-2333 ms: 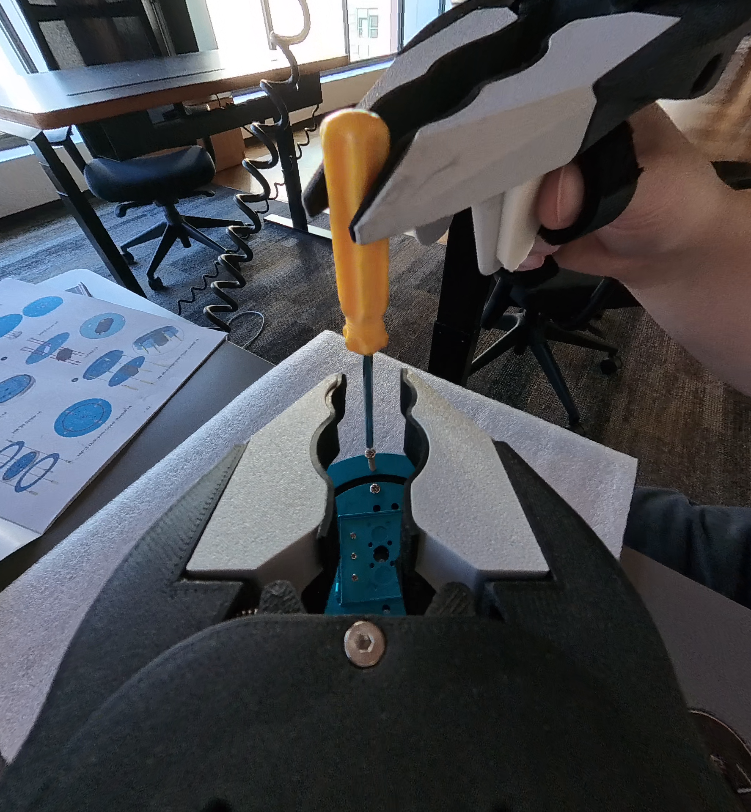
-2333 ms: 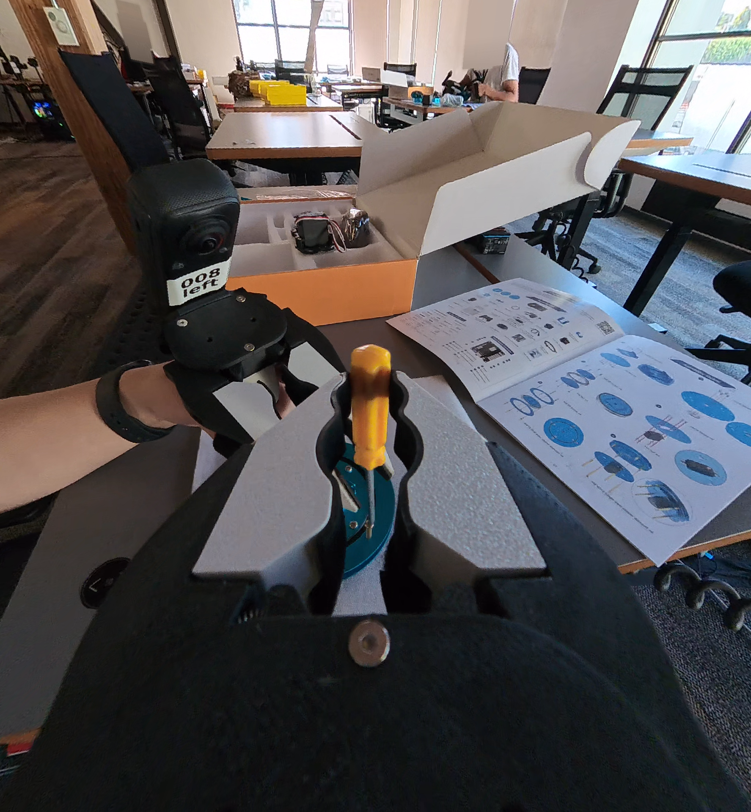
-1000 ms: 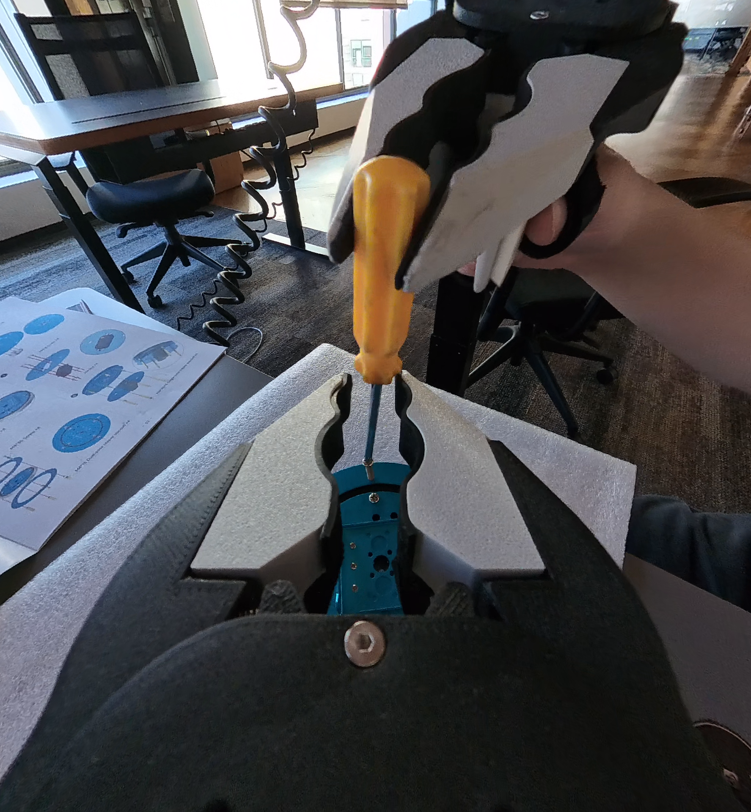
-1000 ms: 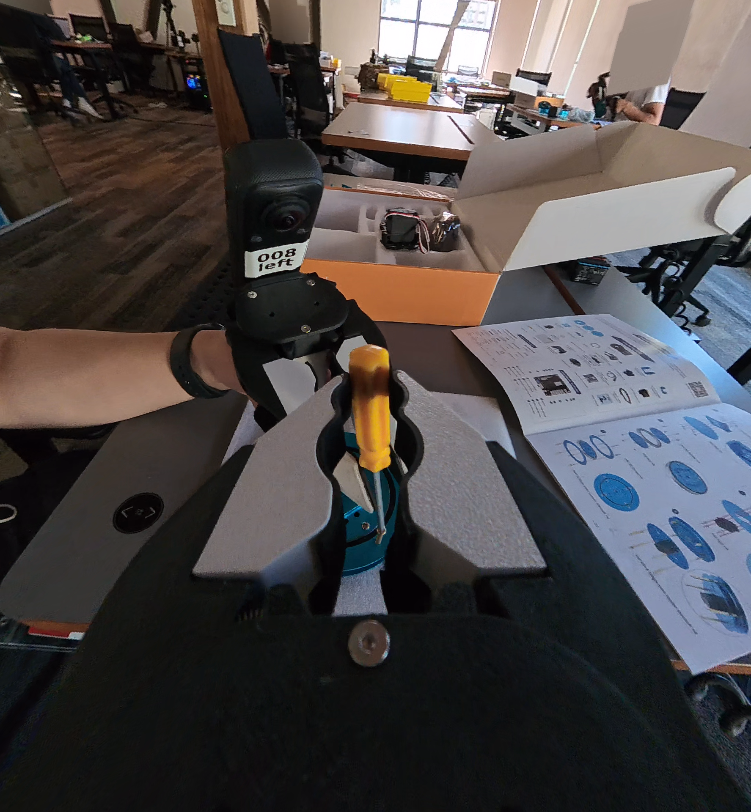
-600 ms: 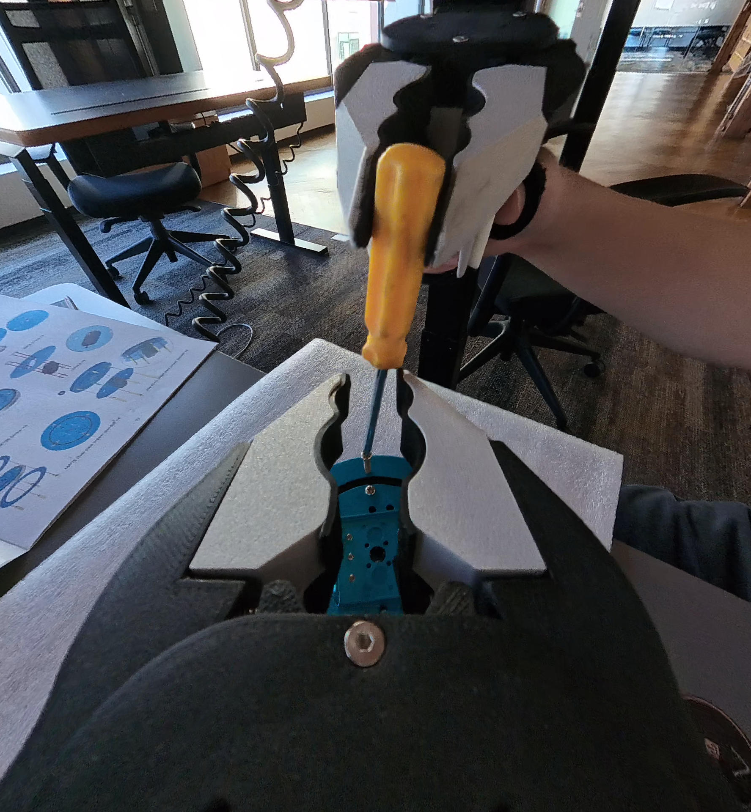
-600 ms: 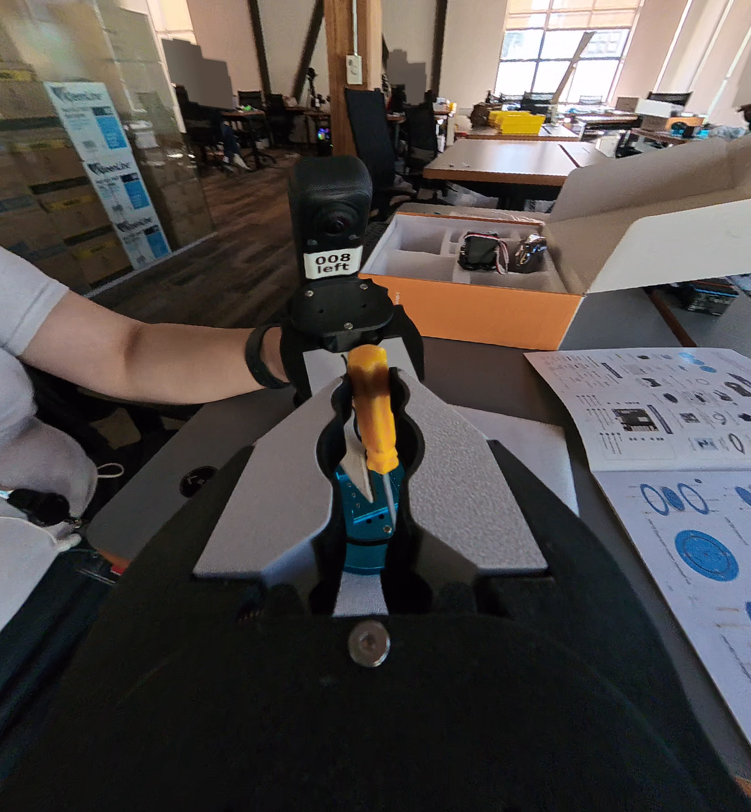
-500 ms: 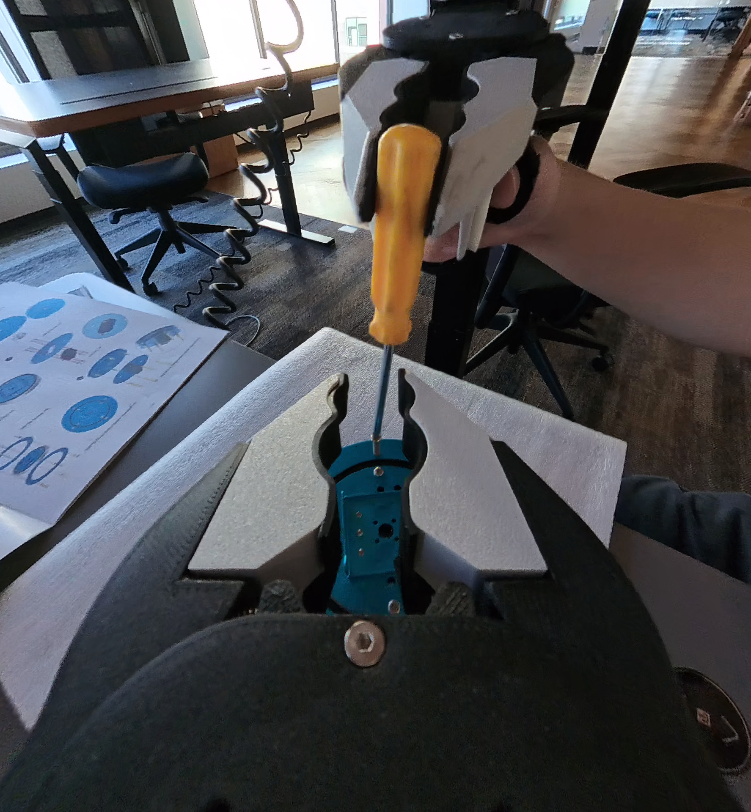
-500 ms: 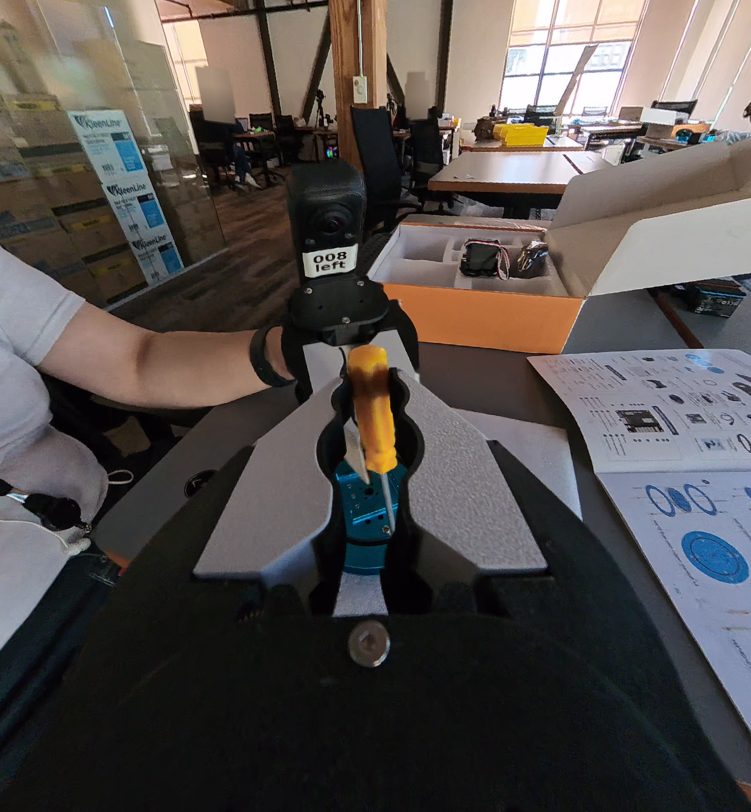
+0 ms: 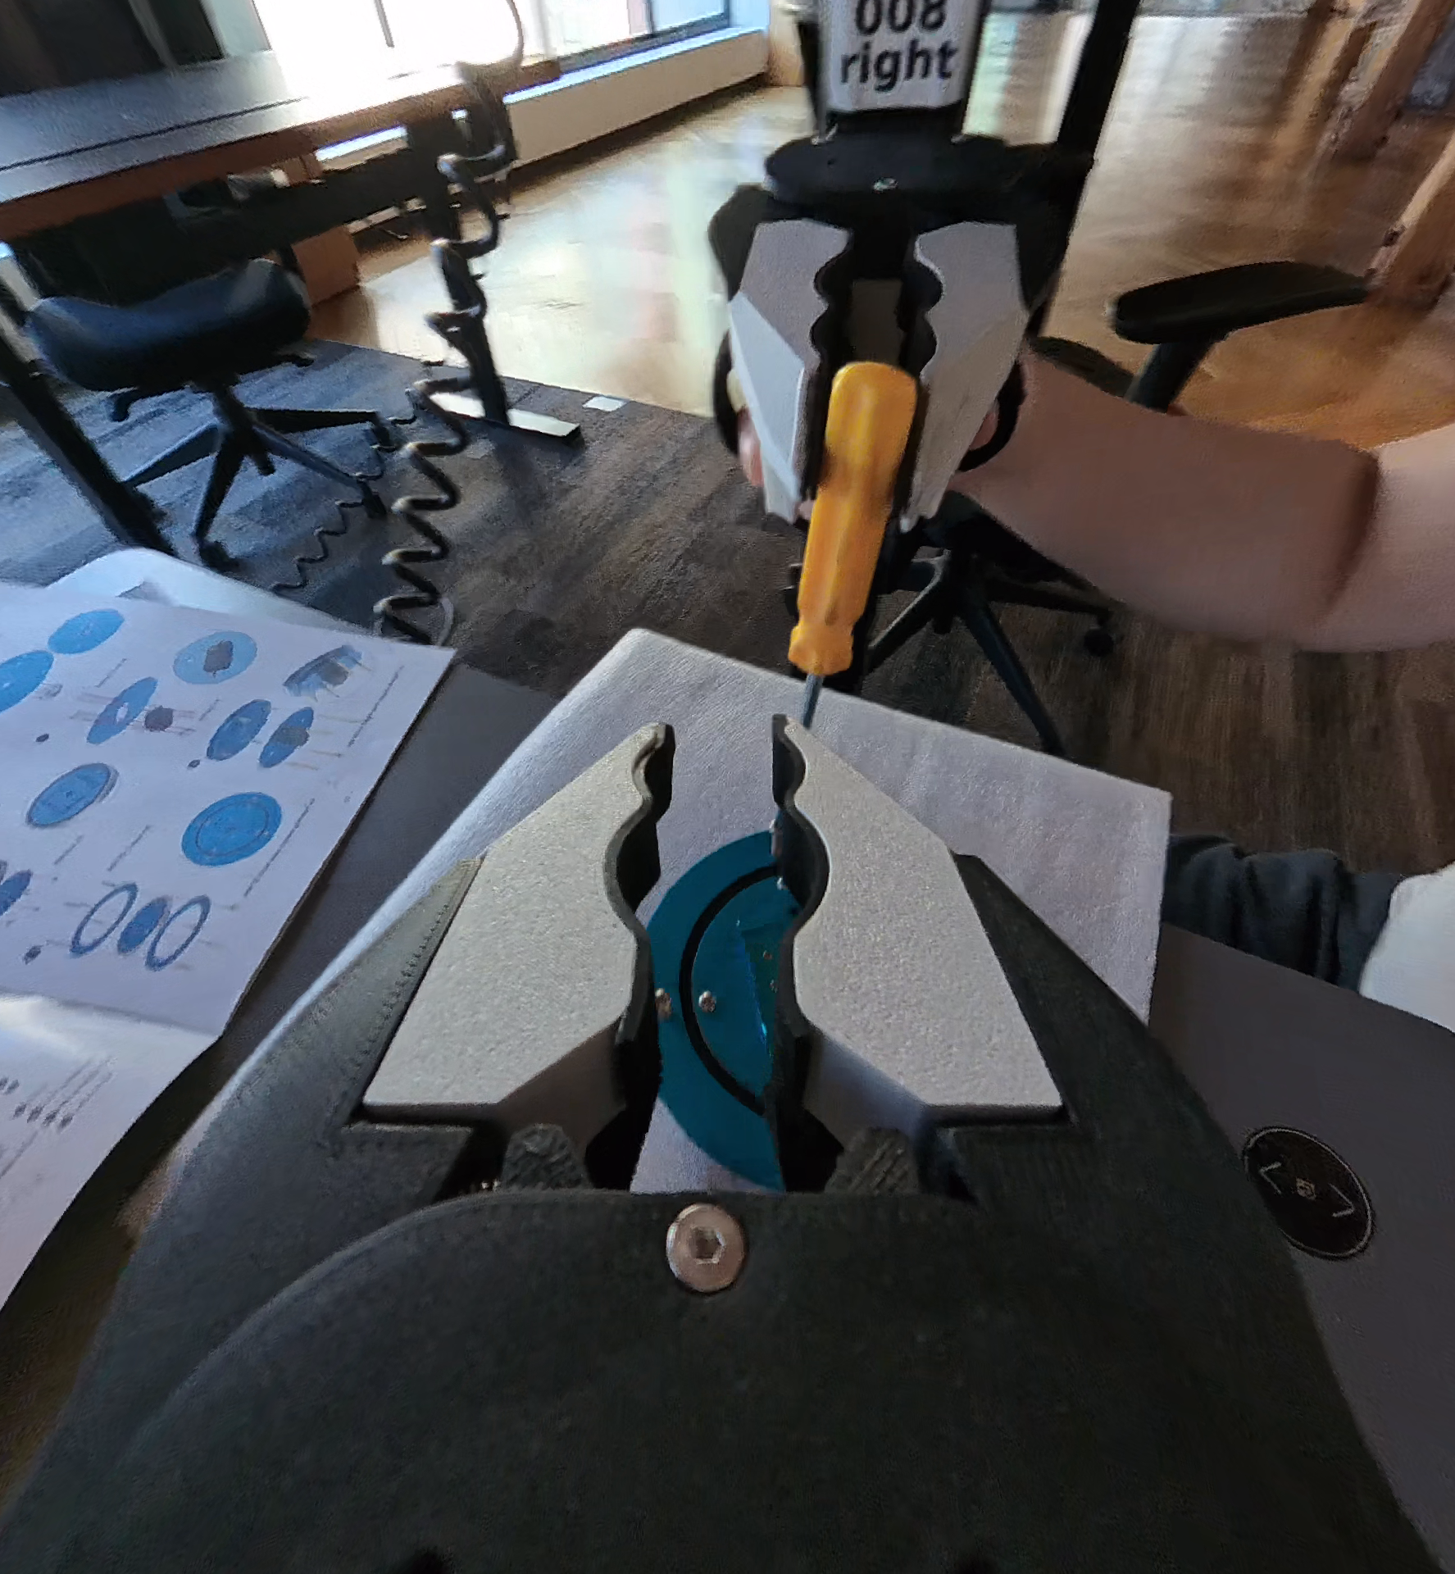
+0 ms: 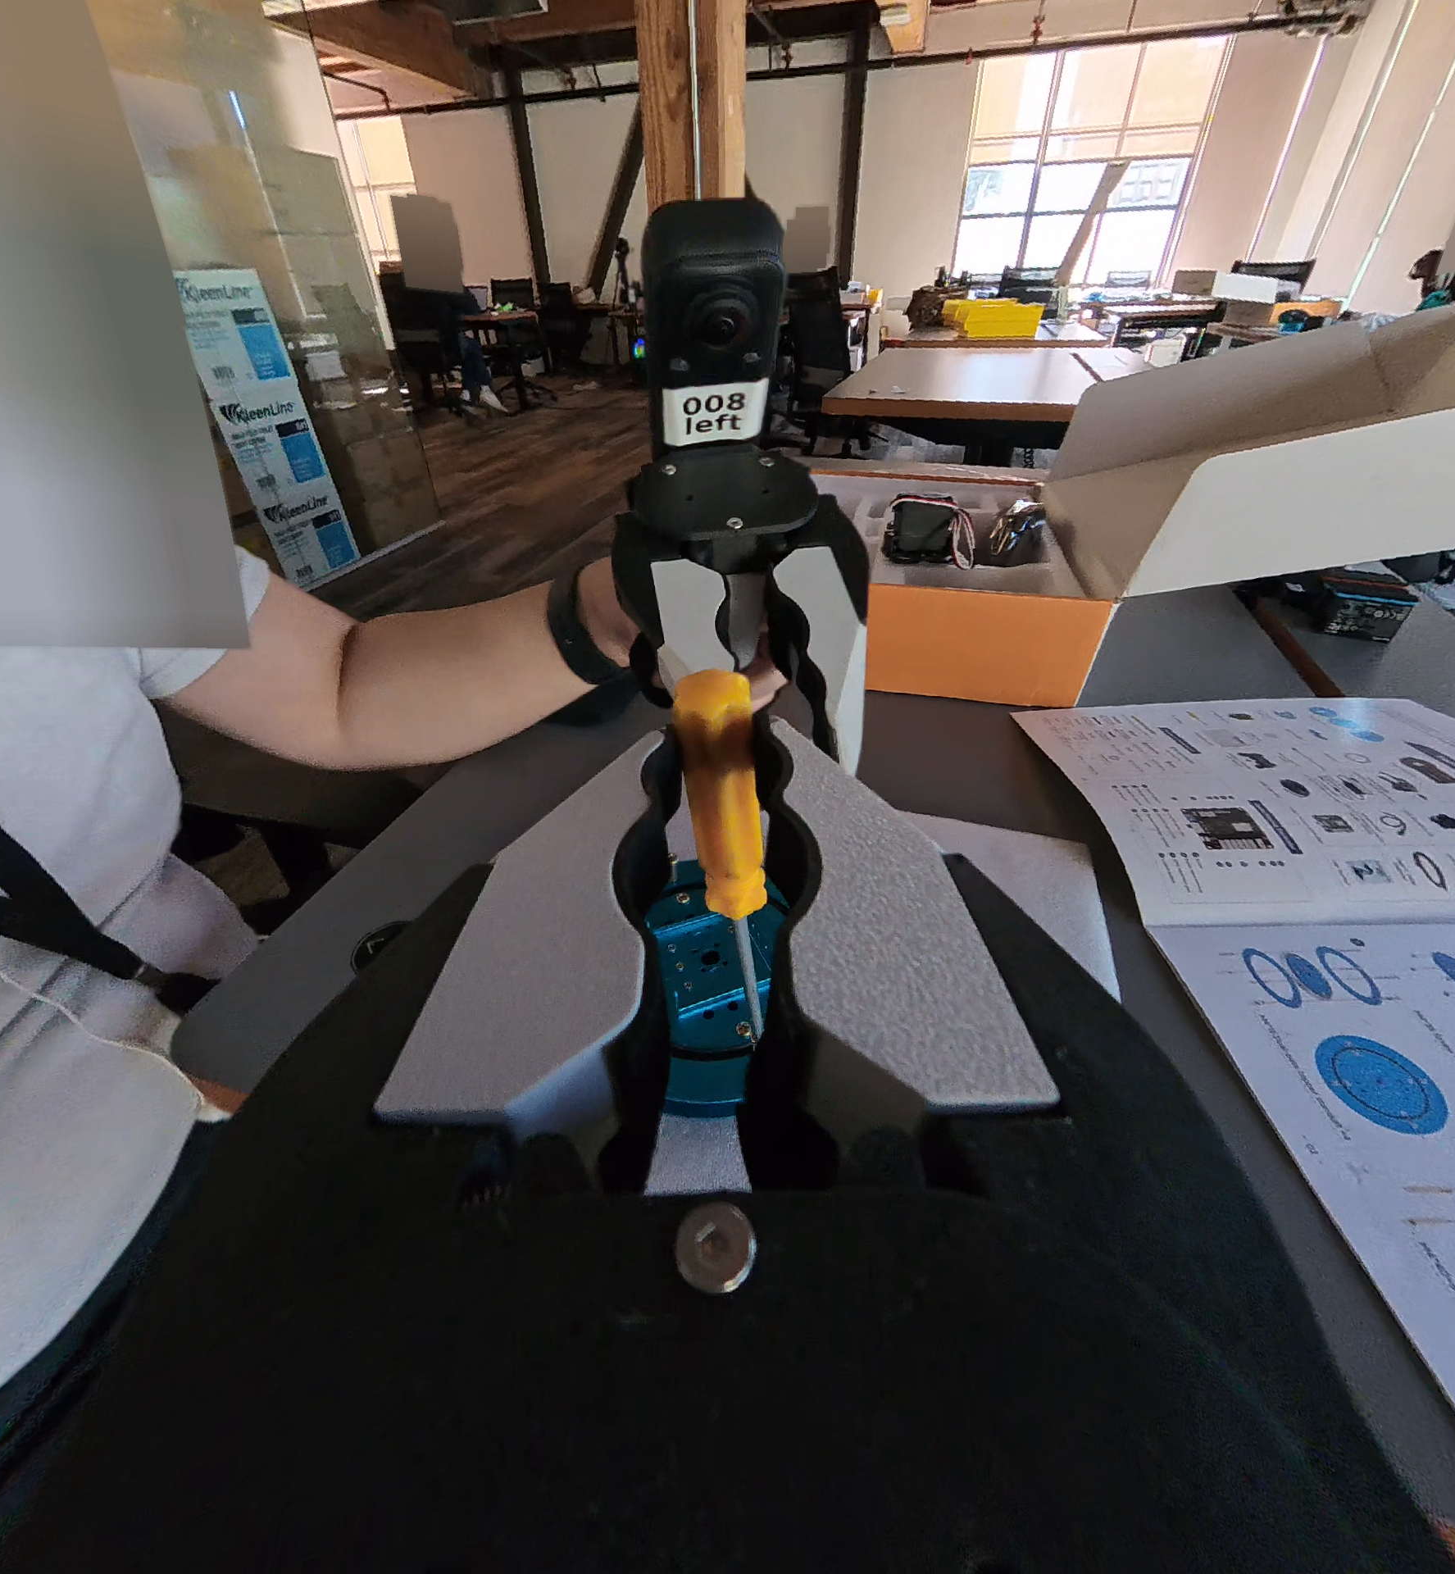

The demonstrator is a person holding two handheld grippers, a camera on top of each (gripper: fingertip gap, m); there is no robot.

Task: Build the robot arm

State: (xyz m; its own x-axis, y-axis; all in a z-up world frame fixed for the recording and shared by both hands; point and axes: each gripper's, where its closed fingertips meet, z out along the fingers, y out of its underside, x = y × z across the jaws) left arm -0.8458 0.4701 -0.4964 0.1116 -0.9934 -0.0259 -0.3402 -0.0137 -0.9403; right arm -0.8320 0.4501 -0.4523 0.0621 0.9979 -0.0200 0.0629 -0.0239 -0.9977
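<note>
Screwdriver, frame centre, pinched by right gripper, tip on teal part; left gripper spread, lifted.

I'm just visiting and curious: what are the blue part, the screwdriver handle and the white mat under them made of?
The blue part looks like metal with a glossy coloured coating: sharp edges, drilled holes, small screws. The screwdriver handle seems moulded orange plastic, smooth and slightly shiny. The white mat looks like soft packing foam, matte and finely textured. None can be confirmed by sight alone.
</note>
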